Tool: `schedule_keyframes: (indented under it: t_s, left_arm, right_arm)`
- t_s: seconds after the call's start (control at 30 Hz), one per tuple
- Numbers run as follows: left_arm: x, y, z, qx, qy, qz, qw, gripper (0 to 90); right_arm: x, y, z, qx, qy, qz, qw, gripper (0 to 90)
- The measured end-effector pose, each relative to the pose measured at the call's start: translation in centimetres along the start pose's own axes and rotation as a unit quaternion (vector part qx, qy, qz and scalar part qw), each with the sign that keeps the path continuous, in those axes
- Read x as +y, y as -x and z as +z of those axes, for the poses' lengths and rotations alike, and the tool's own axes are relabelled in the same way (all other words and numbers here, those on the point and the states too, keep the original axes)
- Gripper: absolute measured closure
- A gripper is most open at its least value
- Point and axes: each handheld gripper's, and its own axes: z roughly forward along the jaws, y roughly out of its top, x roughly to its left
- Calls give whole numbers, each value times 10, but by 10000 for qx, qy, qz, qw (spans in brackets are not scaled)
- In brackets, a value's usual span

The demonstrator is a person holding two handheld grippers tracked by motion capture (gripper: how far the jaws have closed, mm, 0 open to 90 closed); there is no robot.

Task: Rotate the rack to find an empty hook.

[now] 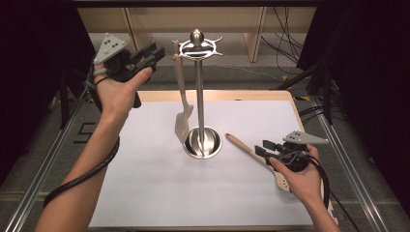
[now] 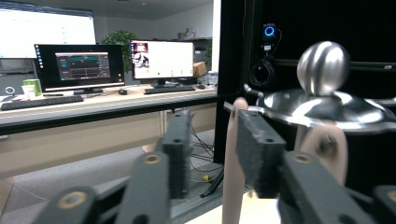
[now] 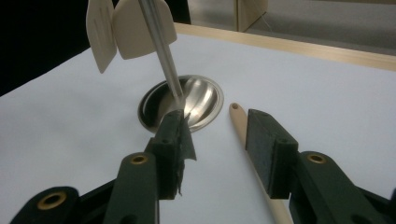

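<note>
Wooden slotted spatula (image 1: 182,123) hangs from polished steel stand (image 1: 199,96).

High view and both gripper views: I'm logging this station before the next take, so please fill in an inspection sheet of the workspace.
Surface: white mat on a light wooden table.
Job's things: steel utensil stand with ball top; pale slotted wooden spatula hanging from its top ring; wooden spoon with long handle lying flat right of the base.
Clutter: nothing seen.
Grippers: left tongs open, raised beside the hanging spatula's handle, nothing pressed. Right tongs open, low over the spoon handle, which lies between the jaws ungripped.
Cables: black cable trailing from the left gripper; loose cables on the floor behind.
Surroundings: black curtains at the sides; desk with monitors beyond.
</note>
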Motion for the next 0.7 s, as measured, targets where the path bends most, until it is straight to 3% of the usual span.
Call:
schedule_keyframes:
  t_s: [0.23, 0.27, 0.3, 0.43, 0.53, 0.6, 0.7]
  left_arm:
    - [-26, -2, -37, -36, -19, 38, 10000, 523]
    - [-29, -2, -42, -8, -21, 23, 10000, 516]
    - [-33, -2, -47, 18, -12, 18, 10000, 512]
    - [-49, -3, -62, -4, -103, -13, 9999, 508]
    - [-56, -5, -70, 81, -168, -196, 9996, 509]
    - [-62, -6, -75, 135, -201, -366, 9990, 512]
    - [-67, -8, -79, 165, -196, -419, 9988, 513]
  right_arm:
    - [2, 5, -3, -40, -64, -8, 10000, 582]
    - [2, 8, -3, -95, -48, -268, 9996, 582]
    - [3, 5, -5, -101, -137, -77, 9998, 583]
    - [2, 12, -6, -165, -139, -281, 9994, 589]
    - [2, 17, -4, -228, -203, -302, 9991, 595]
    - [2, 15, -4, -211, -346, -117, 9991, 600]
    - [5, 15, -4, -260, -427, -264, 9984, 604]
